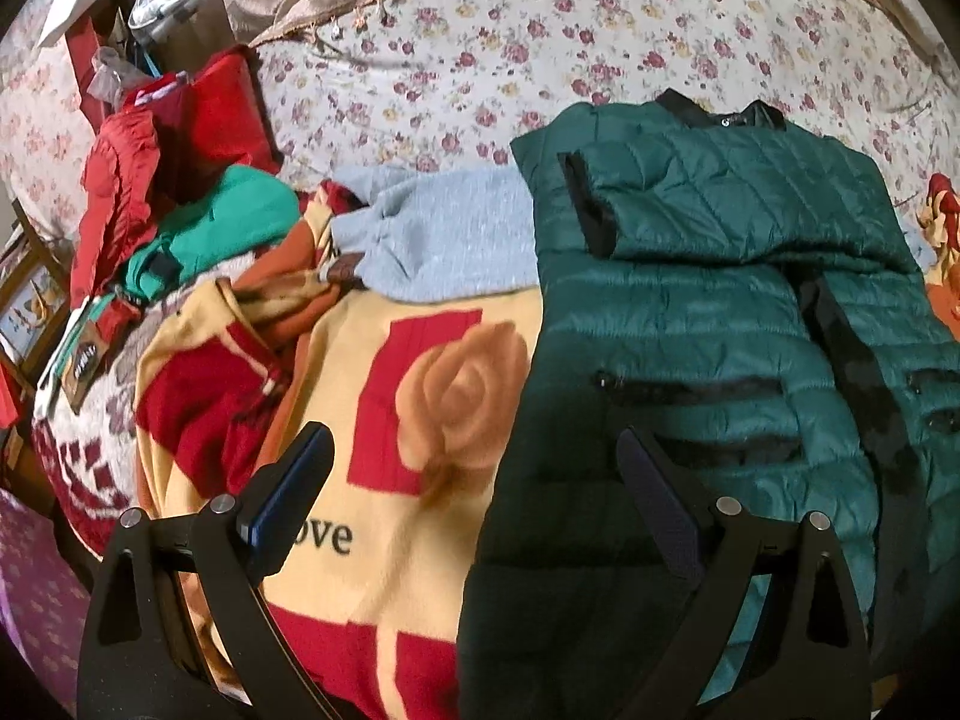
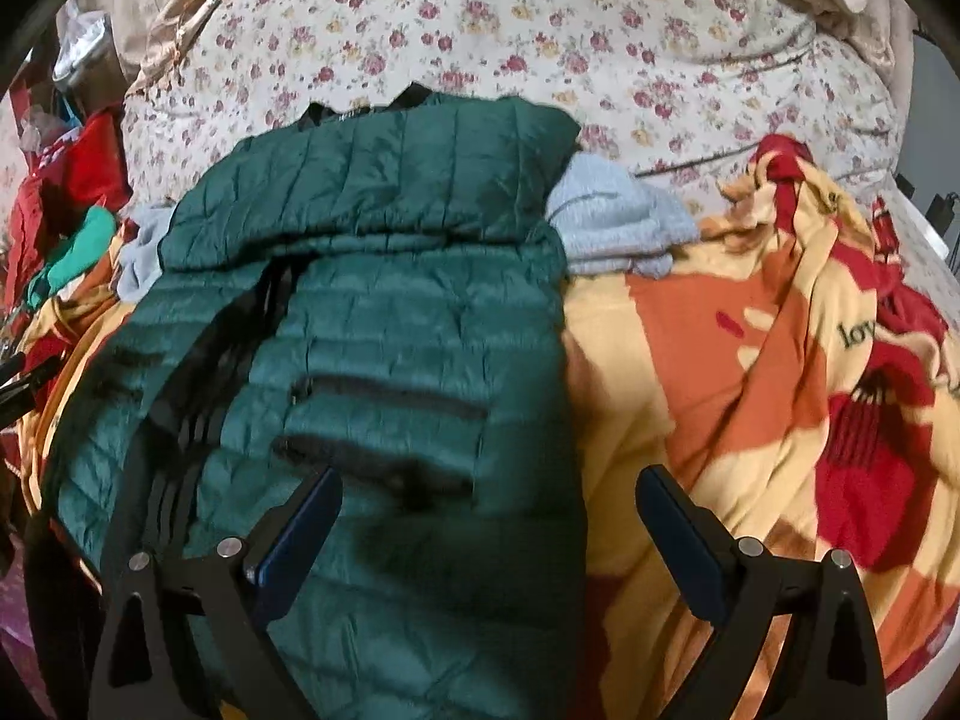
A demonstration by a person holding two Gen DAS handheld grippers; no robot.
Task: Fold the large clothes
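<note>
Green quilted puffer jacket (image 1: pixel 708 324) lies flat on a yellow-and-red rose blanket (image 1: pixel 432 396) on the bed, its sleeves folded across the chest. Both grippers hover above its lower part, released and grasping nothing: the left gripper (image 1: pixel 474 480) over its left edge, the right gripper (image 2: pixel 489 516) over its right edge. A light-blue sweater (image 1: pixel 432 240) lies partly under the jacket.

Both wrist views look down closely, sharing the green jacket (image 1: pixel 708 324).
</note>
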